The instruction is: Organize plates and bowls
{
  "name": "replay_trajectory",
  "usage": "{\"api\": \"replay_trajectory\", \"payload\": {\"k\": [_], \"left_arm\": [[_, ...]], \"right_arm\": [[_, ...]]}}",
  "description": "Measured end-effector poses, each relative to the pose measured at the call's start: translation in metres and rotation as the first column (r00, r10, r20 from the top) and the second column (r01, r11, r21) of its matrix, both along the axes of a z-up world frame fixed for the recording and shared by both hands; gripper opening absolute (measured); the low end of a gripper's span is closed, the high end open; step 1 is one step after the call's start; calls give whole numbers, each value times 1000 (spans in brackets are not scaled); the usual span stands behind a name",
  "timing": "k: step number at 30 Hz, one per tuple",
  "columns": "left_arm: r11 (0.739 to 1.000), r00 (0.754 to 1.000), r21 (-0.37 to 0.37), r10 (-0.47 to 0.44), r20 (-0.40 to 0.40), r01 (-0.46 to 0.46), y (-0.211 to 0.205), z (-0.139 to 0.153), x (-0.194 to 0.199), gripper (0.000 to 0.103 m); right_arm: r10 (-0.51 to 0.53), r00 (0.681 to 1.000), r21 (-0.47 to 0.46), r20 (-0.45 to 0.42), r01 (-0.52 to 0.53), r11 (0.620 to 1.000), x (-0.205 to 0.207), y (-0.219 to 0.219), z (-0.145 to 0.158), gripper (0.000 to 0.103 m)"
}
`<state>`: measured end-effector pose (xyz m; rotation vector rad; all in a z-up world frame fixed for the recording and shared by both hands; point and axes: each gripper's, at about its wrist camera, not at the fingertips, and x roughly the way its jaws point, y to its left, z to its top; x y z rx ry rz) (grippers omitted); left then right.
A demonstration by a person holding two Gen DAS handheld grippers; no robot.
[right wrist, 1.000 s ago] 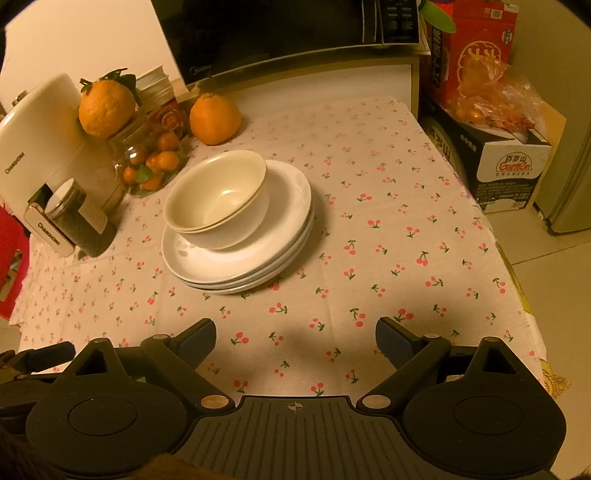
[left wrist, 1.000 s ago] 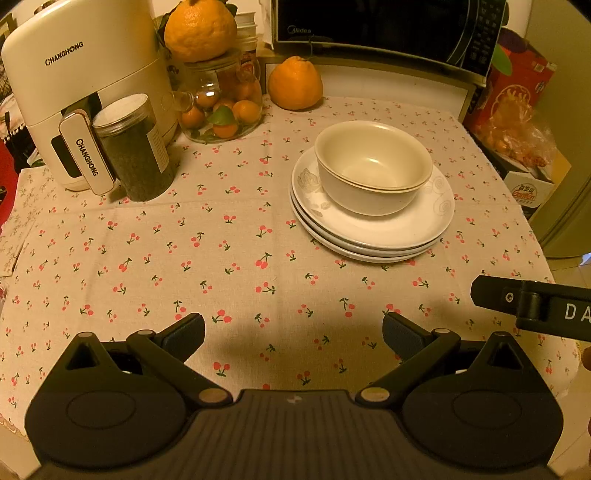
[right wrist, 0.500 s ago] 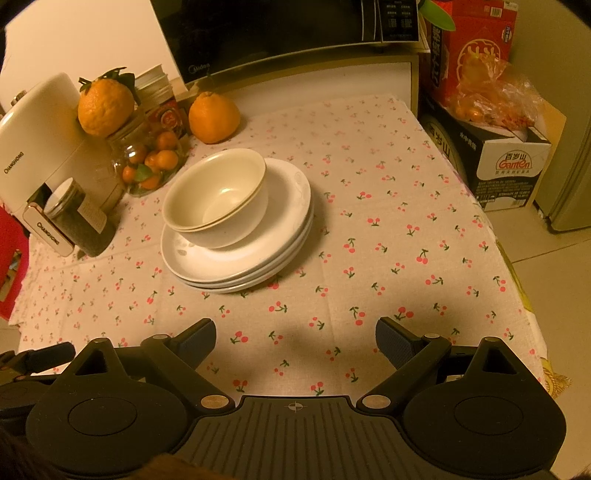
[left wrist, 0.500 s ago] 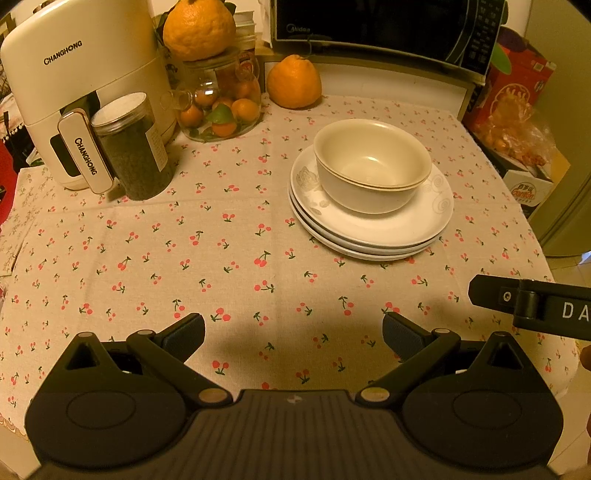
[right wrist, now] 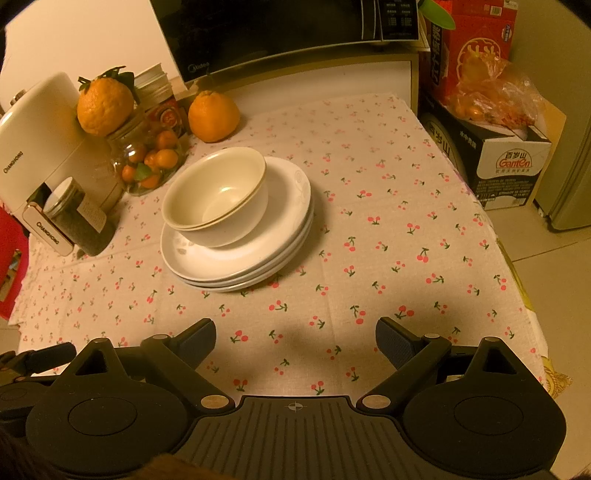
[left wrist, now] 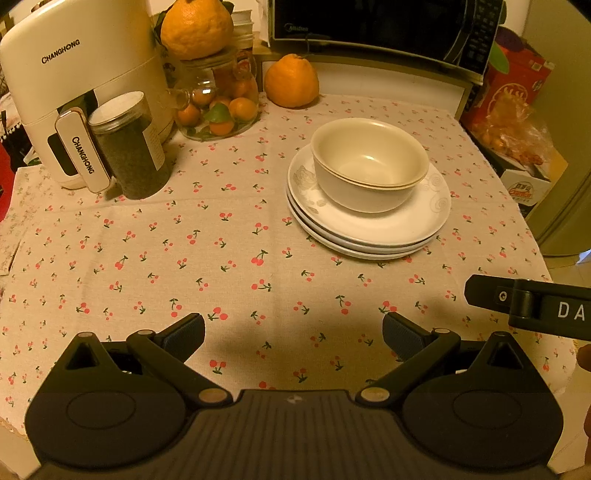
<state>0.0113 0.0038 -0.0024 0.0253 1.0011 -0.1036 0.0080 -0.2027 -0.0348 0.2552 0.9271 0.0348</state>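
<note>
**Dishes stacked, both tools empty**

The bowls [left wrist: 369,166] sit nested, two by the look of the doubled rim, on top of a pile of plates [left wrist: 369,229], three as far as the edges show. The whole stack stands on the far right part of the tabletop [left wrist: 184,258], in front of the orange [left wrist: 291,81] and below the microwave [left wrist: 380,29]. From the right wrist view the same bowls [right wrist: 216,197] lean slightly off-centre toward the left of the plates [right wrist: 240,254].

The left tool [left wrist: 293,334] hovers over the near edge of the cloth with its fingers spread wide and nothing between them. The right tool [right wrist: 295,339] is likewise wide apart and empty, well short of the stack.

Judging from this layout, the gathering appears finished: no loose plate or bowl lies anywhere else in view. What may remain is a small correction, centring the bowls on the plates, or moving the stack elsewhere, though the pictures show no obvious destination. The jar [left wrist: 129,147] and fruit jar [left wrist: 218,107] stand clear of the stack.
</note>
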Motion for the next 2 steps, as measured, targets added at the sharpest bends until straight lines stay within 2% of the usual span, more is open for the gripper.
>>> {"api": "replay_trajectory", "payload": {"k": [2], "left_arm": [[1000,1000,2,-1,-3,1,-1,0,0,103]], "right_arm": [[0,1000,-2,-1,0,1000,-1,1,-2,95]]}}
